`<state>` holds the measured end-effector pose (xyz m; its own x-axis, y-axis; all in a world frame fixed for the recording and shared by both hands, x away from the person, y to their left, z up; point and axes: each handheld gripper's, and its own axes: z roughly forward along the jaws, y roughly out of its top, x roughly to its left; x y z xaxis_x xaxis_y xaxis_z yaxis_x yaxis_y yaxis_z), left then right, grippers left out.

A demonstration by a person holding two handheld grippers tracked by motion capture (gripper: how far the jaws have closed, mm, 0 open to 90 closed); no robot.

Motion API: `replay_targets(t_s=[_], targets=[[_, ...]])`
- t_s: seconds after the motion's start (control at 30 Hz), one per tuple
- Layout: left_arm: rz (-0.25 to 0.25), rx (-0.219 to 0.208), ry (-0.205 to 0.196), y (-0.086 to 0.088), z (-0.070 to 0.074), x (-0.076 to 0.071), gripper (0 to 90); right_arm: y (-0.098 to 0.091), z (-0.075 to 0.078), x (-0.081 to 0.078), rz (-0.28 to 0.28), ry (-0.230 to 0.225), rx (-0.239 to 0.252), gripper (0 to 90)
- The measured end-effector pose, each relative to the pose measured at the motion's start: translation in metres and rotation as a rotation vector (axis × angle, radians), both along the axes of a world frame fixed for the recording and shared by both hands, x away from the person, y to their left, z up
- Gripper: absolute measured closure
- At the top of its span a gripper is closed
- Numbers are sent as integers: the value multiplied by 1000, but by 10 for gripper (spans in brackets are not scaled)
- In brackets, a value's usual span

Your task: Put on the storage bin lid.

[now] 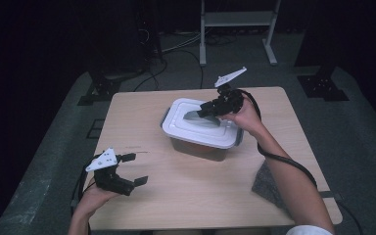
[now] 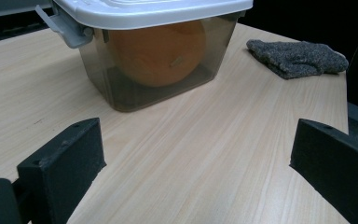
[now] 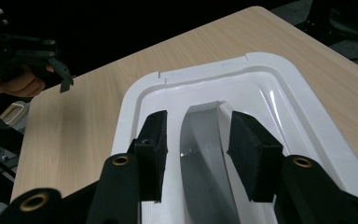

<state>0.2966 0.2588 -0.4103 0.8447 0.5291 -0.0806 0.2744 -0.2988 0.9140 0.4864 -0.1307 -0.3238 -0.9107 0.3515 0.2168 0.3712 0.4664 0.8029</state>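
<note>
Black pads of the right tongs [image 3: 196, 154] stand apart on either side of the grey handle [image 3: 205, 158] of the white lid [image 3: 279, 93], apparently not pressing it. Its long axis runs straight ahead between them. That lid sits on the box [image 2: 158, 56] mid-bench [image 1: 186, 191]. Left tongs [image 1: 134, 169], wide apart and holding nothing, rest well short of it. Beyond, dark floor.

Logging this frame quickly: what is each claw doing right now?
Left claw: open, holding nothing, above the table.
Right claw: open, jaws either side of the grey handle on the box lid, not pressing it.
</note>
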Motion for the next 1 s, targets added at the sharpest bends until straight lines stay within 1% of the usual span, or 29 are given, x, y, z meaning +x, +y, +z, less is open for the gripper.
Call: replay_targets(t_s=[0.2, 0.37, 0.43, 0.57, 0.6, 0.63, 0.73, 1.0], targets=[[3, -5, -3, 1, 1, 1, 21, 1, -3, 0, 9, 7, 4, 563], [-2, -3, 0, -1, 0, 1, 21, -7, 1, -4, 1, 0, 14, 559], [-6, -2, -2, -2, 0, 2, 21, -13, 4, -8, -5, 2, 26, 554], [-10, 7, 1, -2, -1, 0, 21, -24, 9, -15, -16, -5, 35, 553], [-9, 4, 1, -1, -1, 0, 20, -28, 10, -17, -25, -4, 34, 552], [-9, -5, -2, -1, 0, 0, 21, -31, 10, -19, -28, -8, 36, 550], [-1, 0, -11, -2, 1, -1, 21, -41, 12, -24, -42, -5, 52, 542], [2, 3, -3, -1, -1, -2, 21, -63, 14, -37, -59, -9, 63, 539]])
